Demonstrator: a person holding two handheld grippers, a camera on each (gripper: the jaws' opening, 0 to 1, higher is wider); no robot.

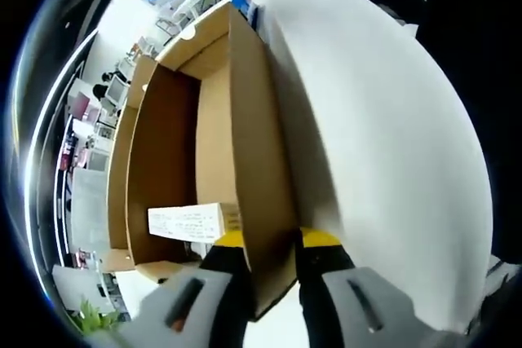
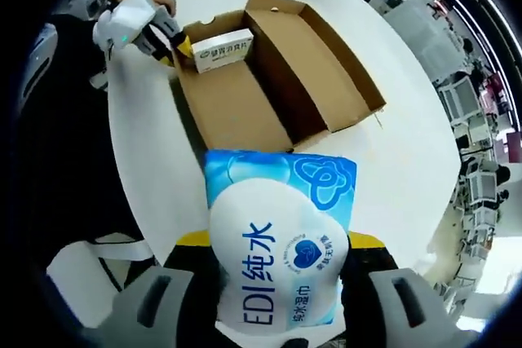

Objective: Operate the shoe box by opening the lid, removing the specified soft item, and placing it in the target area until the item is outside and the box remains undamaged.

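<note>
Tissue pack (image 2: 281,242) between right gripper (image 2: 281,283) jaws

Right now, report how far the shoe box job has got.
Done: the cardboard box lies open on the white table, and the blue tissue pack is out of it. In hand: the right gripper grips that pack above the table, while the left gripper pinches the box wall. Left: setting the pack down. A small white carton sits inside.
</note>
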